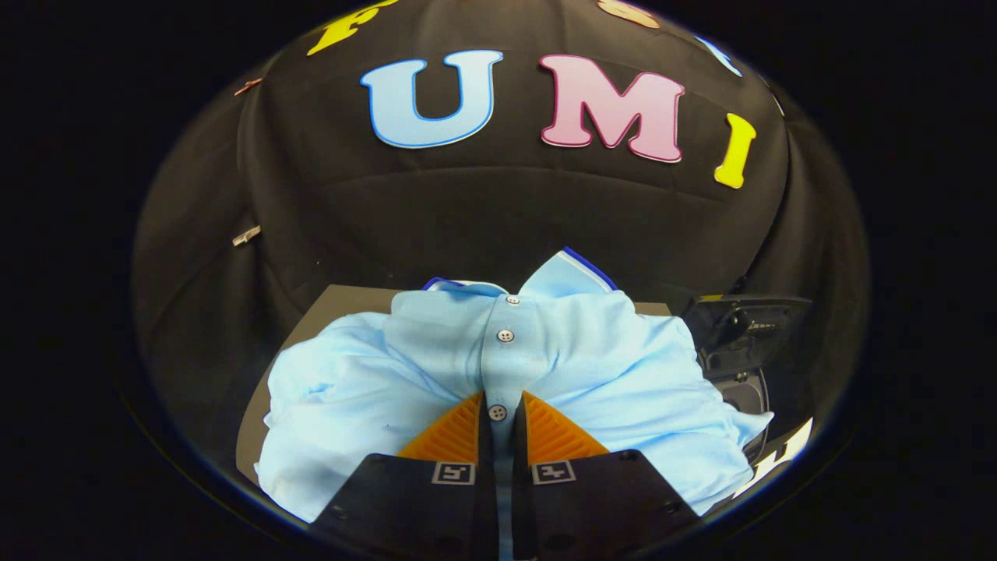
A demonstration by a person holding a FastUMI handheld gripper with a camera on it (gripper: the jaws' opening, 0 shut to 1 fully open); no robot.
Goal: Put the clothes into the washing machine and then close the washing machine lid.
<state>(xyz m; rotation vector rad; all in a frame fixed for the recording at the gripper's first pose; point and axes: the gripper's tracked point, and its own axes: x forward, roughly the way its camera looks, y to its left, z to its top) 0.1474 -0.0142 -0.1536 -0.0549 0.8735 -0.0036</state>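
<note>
Since the shirt lay mid-table, the gripper pinched its button placket (tongs narrow, holding fabric) to lift it twd the washing machine.

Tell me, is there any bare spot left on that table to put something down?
Little. The light blue polo shirt covers most of the grey tabletop; bare strips show behind its collar and along its far-left edge. The right side is crowded by the open-lidded washing machine. The gripper is shut on the shirt's button placket.
</note>
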